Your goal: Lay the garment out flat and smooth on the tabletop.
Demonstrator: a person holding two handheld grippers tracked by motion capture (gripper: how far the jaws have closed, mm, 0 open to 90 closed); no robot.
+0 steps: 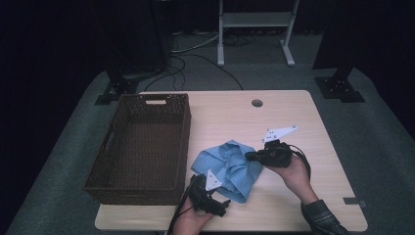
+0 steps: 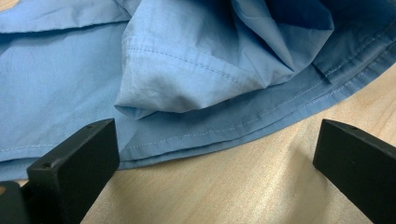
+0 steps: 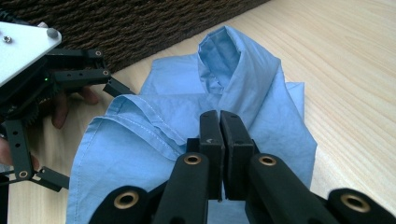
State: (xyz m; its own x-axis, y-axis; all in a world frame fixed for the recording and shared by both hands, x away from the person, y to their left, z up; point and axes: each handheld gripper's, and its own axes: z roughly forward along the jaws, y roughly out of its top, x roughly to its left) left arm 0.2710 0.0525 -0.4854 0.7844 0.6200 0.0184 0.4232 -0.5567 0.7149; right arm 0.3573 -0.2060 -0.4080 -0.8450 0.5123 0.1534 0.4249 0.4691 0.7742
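Cloth [image 1: 229,166] lies crumpled and blue on the table [image 1: 293,112] in the high view, between your two claws: your left claw [image 1: 211,193] sits at its near edge, down by the table's front, and your right claw [image 1: 254,156] reaches in from the cloth's far-right side with its tip against the fabric. To the left of both claws stands the basket [image 1: 142,147], dark and woven, close beside the cloth. In the left gripper view, your left claw [image 2: 217,154] is released, its jaws set wide apart with bare table between them; the cloth's stitched hem [image 2: 261,123] runs just ahead of the jaws, and a folded corner of fabric [image 2: 154,100] bulges above it, untouched by either jaw. In the right gripper view, your right claw [image 3: 219,128] is clenched, the two jaws pressed together, and they sit right at a ridge of the cloth [image 3: 243,74] that rises in a fold just beyond the tips; whether fabric is pinched between them you cannot tell from here. Off to that claw's left, your other claw [image 3: 51,93] hovers at the cloth's edge, spread wide, with the basket wall [image 3: 130,28] behind it.
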